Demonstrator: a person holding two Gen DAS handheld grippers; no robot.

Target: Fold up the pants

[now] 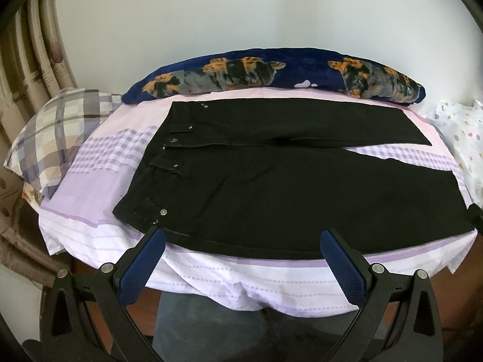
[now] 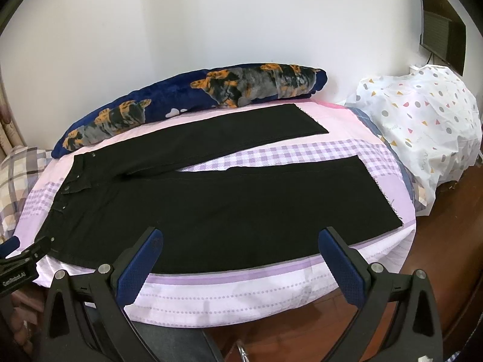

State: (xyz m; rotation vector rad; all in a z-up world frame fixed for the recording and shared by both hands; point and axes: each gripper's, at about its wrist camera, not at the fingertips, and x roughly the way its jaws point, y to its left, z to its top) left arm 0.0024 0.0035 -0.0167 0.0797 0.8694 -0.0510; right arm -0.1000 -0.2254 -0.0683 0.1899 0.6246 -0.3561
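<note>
Black pants (image 1: 271, 187) lie flat on the bed, waistband to the left with silver buttons, the two legs spread apart toward the right. In the right wrist view the pants (image 2: 241, 208) fill the middle, leg hems at the right. My left gripper (image 1: 241, 235) hovers open over the near edge of the pants by the waistband side, nothing between its blue pads. My right gripper (image 2: 241, 235) is open too, above the near leg's front edge. The left gripper also shows at the left edge of the right wrist view (image 2: 21, 259). The right gripper's tip (image 1: 476, 215) peeks in at the left view's right edge.
The bed sheet (image 1: 99, 157) is lilac and white with checks. A dark blue blanket with orange print (image 1: 271, 72) lies along the wall. A plaid pillow (image 1: 54, 132) sits at the left, a white spotted bundle (image 2: 422, 126) at the right. Wooden floor (image 2: 446, 229) lies right of the bed.
</note>
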